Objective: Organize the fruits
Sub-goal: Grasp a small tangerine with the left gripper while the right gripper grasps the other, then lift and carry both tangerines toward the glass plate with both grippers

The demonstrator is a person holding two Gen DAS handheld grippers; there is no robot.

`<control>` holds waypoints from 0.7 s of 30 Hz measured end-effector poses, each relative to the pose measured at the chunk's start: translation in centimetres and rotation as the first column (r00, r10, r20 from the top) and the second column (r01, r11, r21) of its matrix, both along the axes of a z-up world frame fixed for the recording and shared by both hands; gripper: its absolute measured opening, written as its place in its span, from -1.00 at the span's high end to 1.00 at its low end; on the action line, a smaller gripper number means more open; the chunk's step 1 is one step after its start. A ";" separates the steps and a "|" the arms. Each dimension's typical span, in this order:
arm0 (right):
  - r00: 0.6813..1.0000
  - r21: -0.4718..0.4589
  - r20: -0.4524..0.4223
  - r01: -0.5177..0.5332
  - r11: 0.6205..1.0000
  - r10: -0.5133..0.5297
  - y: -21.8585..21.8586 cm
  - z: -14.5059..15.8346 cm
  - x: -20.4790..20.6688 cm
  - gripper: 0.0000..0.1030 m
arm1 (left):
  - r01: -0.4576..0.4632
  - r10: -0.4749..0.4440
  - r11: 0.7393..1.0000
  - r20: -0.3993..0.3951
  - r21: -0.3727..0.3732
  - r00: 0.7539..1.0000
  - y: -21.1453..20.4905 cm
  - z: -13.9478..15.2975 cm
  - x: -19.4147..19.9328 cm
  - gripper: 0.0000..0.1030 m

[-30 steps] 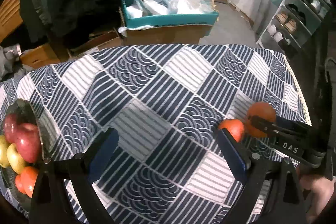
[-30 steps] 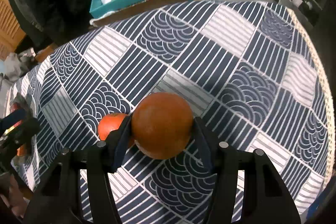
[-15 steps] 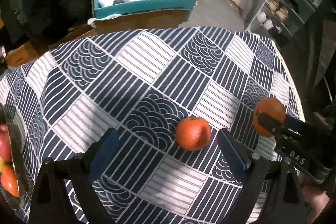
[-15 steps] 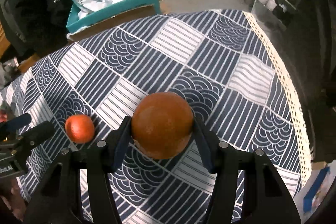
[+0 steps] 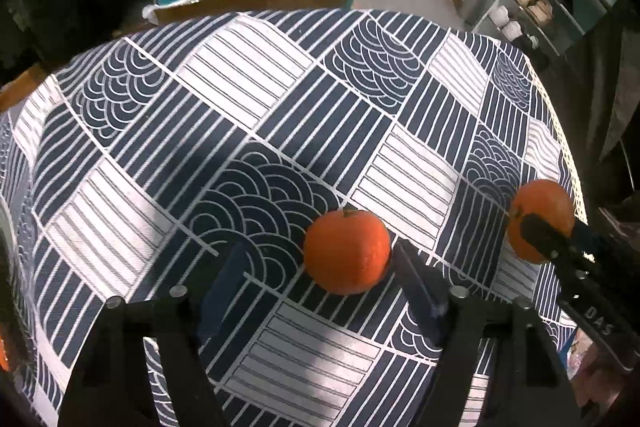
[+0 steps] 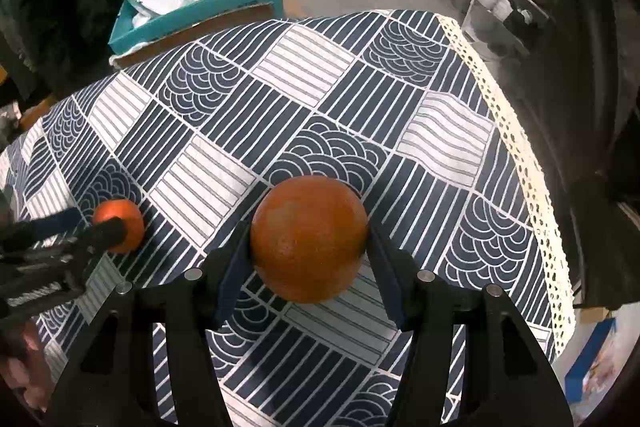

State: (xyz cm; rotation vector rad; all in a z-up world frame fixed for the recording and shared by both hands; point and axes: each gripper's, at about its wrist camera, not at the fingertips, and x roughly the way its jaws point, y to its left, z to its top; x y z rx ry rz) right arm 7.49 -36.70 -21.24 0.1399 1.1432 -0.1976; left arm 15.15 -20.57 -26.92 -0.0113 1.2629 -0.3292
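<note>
Now I'm angling my left gripper (image 5: pixel 320 279) steeply down, fingers closing around the tangerine (image 5: pixel 347 251); my right gripper (image 6: pixel 308 259) is clamping the orange (image 6: pixel 309 238).

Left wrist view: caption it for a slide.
Left gripper closing around a small orange on the patterned tablecloth; right gripper holds another orange.

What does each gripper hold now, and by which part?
Right gripper holds the large orange by its sides. Left gripper is closing around the small orange, not gripping.
</note>
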 end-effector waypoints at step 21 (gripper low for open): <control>0.997 -0.017 0.052 -0.061 0.998 0.062 2.2 2.5 0.2 -0.12 | 0.041 -0.035 0.998 0.123 -0.047 0.992 1.2 5.2 -1.2 0.14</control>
